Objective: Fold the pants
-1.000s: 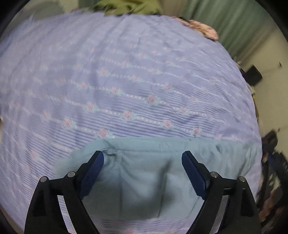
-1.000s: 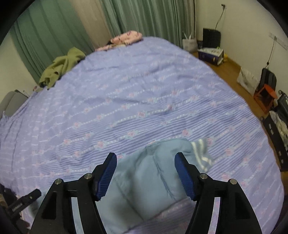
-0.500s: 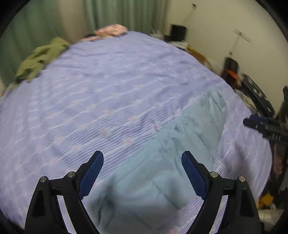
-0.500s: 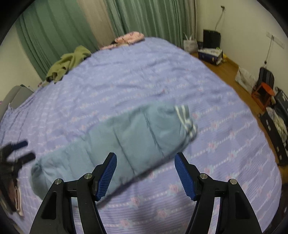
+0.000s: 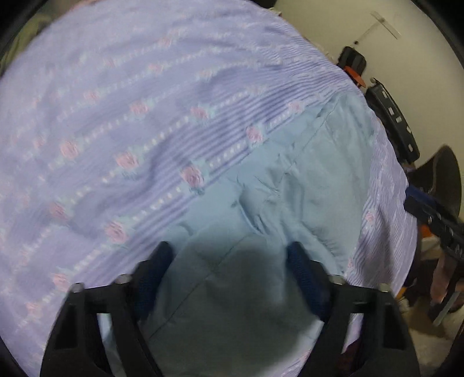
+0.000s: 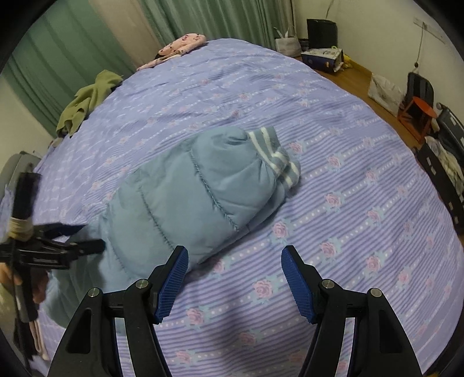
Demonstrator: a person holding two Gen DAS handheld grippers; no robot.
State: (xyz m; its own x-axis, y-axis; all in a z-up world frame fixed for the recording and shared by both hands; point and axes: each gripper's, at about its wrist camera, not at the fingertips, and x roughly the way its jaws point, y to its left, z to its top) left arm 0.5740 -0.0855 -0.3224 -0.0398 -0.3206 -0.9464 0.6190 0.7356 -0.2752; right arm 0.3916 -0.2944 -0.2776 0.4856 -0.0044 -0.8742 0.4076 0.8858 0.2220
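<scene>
1. The left gripper (image 5: 229, 255) points steeply down over the near end of the pants (image 5: 293, 185). Its jaws are closing, with the light blue quilted fabric spread between and under the two dark blue pads. The view is blurred, so I cannot tell whether the pads press on the cloth yet.
2. The right gripper (image 6: 234, 261) hangs over the bedspread (image 6: 348, 179) with its jaws apart and nothing between them. Its left pad sits just beside the near edge of the pants (image 6: 185, 197), apart from the fabric.
3. The pants lie on the bedspread as a padded, stitched bundle running slantwise. The striped ribbed cuff (image 6: 275, 153) is at the far right end, and the other end reaches toward the left gripper (image 6: 72, 249), seen at the left edge of the right wrist view, with part of a hand (image 6: 40, 290) below it.
4. Beyond the pants the purple, rose-patterned bedspread stretches away, lightly wrinkled.
5. At the far left edge of the bed lies a crumpled green garment (image 6: 87, 101). Farther back a pink patterned garment (image 6: 182, 46) rests at the far end.
6. Green curtains (image 6: 203, 20) hang behind the bed. A red stool (image 6: 417, 116) and bags stand on the wooden floor at the right.
</scene>
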